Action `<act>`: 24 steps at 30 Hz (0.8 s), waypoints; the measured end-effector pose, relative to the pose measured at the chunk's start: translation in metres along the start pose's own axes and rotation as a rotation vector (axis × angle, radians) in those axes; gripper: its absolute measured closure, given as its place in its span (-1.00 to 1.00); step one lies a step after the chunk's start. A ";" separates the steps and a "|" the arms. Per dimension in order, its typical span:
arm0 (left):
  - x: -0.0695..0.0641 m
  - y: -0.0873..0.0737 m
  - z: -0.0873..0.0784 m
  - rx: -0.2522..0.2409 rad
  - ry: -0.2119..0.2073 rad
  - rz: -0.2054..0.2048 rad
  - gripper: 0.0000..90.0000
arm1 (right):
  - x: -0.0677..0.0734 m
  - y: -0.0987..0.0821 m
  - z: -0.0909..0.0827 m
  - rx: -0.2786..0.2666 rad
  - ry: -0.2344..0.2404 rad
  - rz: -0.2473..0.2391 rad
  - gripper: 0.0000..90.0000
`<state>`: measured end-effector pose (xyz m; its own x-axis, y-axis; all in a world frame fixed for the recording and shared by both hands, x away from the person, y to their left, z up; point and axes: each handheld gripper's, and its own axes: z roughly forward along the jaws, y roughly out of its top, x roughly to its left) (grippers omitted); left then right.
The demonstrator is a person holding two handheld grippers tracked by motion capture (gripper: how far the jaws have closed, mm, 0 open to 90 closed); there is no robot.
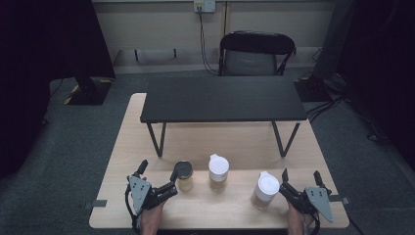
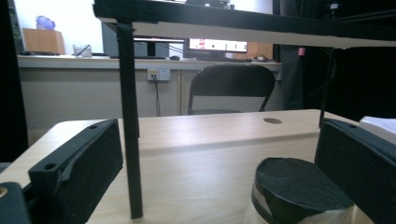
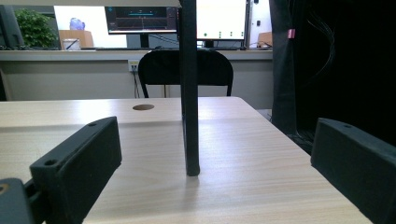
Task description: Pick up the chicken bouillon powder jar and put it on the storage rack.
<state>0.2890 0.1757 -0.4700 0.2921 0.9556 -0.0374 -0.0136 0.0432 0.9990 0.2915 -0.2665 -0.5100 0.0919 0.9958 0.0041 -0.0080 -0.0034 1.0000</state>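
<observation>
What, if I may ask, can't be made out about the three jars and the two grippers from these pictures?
- Black-lidded jar: in the left gripper view the bottom edge cuts off its body; whether the left gripper touches it is unclear.
- Middle white-lidded jar: contents too small to tell in the high view.
- Right white-lidded jar: any label too small in the high view; contact with the right gripper unclear.
</observation>
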 end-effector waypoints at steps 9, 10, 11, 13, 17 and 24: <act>-0.012 -0.003 0.003 0.006 -0.050 0.029 -0.98 | 0.000 0.000 0.000 0.000 -0.001 0.000 -0.98; -0.012 -0.003 0.003 0.006 -0.050 0.029 -0.98 | 0.000 0.000 0.000 0.000 -0.001 0.000 -0.98; -0.014 -0.003 0.004 0.006 -0.061 0.032 -0.98 | 0.000 0.000 0.000 0.000 -0.001 0.000 -0.98; -0.016 -0.004 0.005 0.007 -0.067 0.032 -0.97 | 0.000 0.000 0.000 -0.002 -0.001 0.000 -0.98; -0.019 -0.005 0.008 0.022 -0.089 0.042 -0.94 | 0.000 0.000 0.000 -0.002 -0.002 0.000 -0.98; -0.022 -0.008 0.011 0.041 -0.109 0.034 -0.91 | 0.000 0.000 0.000 -0.002 -0.001 0.000 -0.98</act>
<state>0.2936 0.1507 -0.4767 0.3941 0.9190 -0.0024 0.0128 -0.0028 0.9999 0.2913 -0.2664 -0.5101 0.0926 0.9957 0.0042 -0.0100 -0.0032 0.9999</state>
